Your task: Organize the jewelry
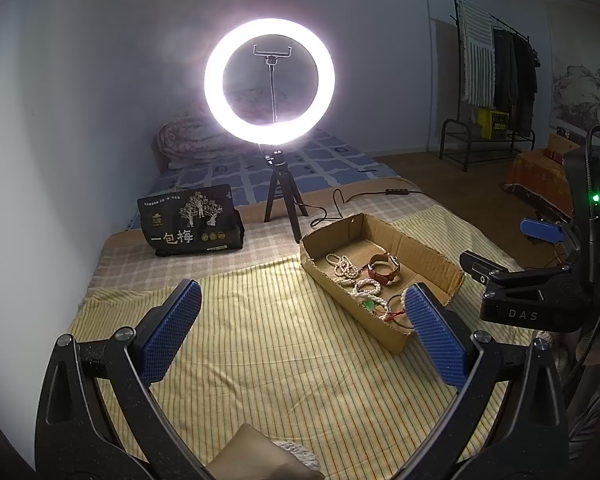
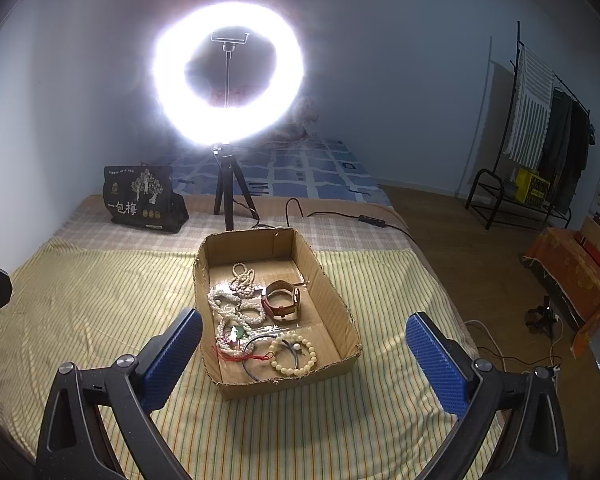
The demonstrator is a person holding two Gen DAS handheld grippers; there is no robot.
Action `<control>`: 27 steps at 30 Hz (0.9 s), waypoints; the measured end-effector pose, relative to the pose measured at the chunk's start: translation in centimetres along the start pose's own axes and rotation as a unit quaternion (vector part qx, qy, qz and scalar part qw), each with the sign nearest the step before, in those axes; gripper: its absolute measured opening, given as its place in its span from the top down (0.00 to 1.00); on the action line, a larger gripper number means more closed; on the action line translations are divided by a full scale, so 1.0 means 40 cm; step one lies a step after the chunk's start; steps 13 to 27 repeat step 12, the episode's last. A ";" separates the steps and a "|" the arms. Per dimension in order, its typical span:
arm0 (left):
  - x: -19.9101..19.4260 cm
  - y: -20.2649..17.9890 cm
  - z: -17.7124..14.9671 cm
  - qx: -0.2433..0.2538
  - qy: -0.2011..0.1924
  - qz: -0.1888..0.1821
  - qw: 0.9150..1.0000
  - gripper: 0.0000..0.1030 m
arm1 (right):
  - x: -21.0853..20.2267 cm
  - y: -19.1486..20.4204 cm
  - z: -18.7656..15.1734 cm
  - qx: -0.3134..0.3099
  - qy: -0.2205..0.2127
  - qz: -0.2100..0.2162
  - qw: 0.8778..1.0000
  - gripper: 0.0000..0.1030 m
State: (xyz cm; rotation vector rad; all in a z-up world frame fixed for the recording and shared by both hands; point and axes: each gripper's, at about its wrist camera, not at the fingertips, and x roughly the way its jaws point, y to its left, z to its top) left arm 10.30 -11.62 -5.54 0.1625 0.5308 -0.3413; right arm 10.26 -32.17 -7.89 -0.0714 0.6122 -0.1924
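On the striped cloth [image 2: 100, 300] a cardboard box [image 2: 332, 296] holds all the jewelry in view: pearl strands [image 2: 236, 304], a brown watch [image 2: 282, 300], a bead bracelet [image 2: 294, 354] and a dark bangle [image 2: 256, 354], partly tangled. That fits pieces gathered in, or pieces yet to be sorted. Any pick would go best on a single loose piece, pinched at its edge, clear of the tangle. Both grippers, right [image 2: 304, 364] and left [image 1: 302, 334], are spread wide and empty. The box lies ahead between the right fingers, and beside the left's right finger.
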 end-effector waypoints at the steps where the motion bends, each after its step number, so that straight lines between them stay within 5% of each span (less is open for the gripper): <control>1: 0.001 0.004 0.002 0.000 0.000 0.000 1.000 0.00 | 0.002 0.002 0.000 -0.001 0.001 0.000 1.000 0.00; 27: 0.002 0.024 0.007 0.006 -0.007 0.008 1.000 0.00 | -0.002 -0.002 -0.007 -0.009 0.005 0.003 1.000 0.00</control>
